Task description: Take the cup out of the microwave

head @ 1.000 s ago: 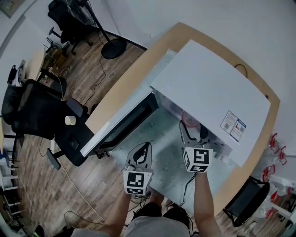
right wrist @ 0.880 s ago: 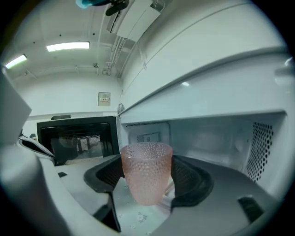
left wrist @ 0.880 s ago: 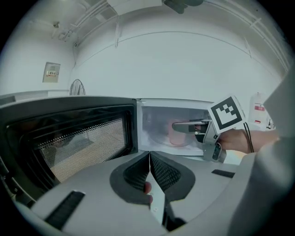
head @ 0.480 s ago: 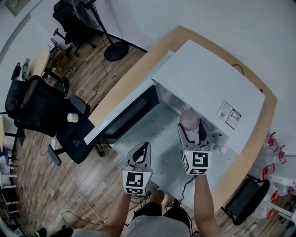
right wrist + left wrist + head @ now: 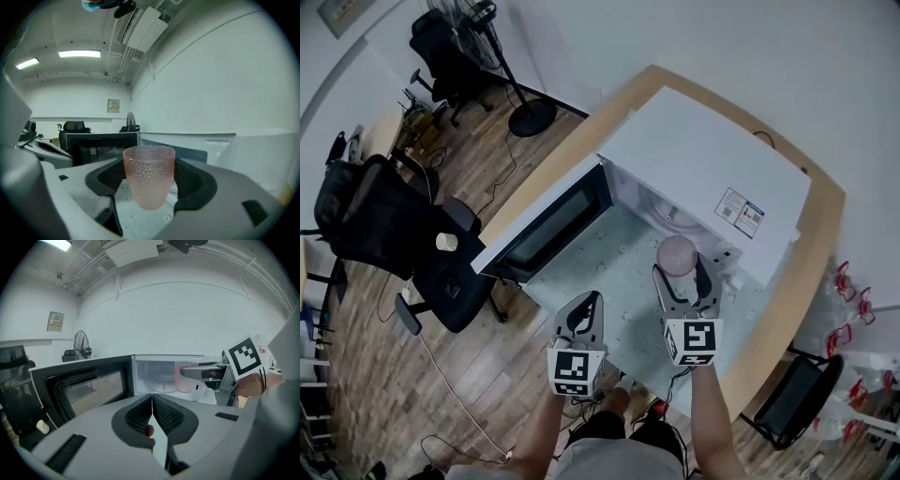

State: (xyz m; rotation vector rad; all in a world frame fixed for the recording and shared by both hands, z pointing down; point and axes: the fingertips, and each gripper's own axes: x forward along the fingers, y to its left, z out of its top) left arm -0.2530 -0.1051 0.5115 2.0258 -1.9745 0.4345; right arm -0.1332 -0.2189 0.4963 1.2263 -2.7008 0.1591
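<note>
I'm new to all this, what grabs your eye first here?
A pink dimpled cup stands upright in the right hand-held gripper, just outside the big white microwave, whose door hangs open to the left. The left hand-held gripper sits beside it, jaws shut.

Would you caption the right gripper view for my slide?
Right gripper holding a pink dimpled cup upright before the open microwave.

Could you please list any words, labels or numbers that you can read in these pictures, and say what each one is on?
No text here can actually be read.
Sticker on top of the microwave: print too small to read.
Sign on the wall: blurred, unreadable.
</note>
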